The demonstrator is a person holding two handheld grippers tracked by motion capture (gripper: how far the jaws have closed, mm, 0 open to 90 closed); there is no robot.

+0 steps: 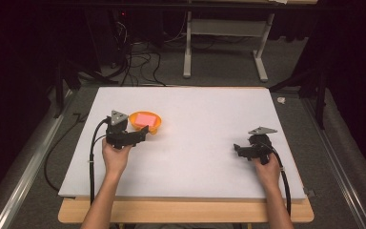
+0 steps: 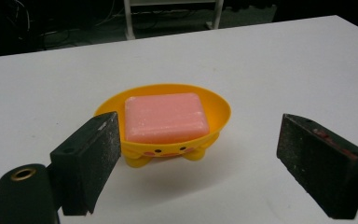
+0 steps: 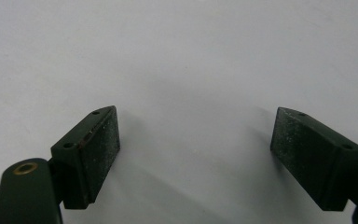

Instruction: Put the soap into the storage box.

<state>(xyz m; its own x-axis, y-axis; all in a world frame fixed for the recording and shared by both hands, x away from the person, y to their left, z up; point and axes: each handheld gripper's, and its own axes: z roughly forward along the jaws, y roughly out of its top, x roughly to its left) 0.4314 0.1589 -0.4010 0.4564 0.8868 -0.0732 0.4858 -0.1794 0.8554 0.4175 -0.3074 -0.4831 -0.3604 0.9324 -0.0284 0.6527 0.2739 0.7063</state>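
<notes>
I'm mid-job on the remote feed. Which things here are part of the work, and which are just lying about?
Likely part of the work:
- pink soap bar
- orange dish holding it
- left claw, open, facing the dish
- right claw, open over bare table

Lying about:
- white table
- metal stand behind the table
- floor cables

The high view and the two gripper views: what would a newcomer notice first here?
The eye falls first on the orange soap dish with a small face on its front, holding a pink bar of soap, on the left part of the white table. The left gripper hovers right before it with jaws wide open. The right gripper, also open, hangs over bare table at the right.
</notes>
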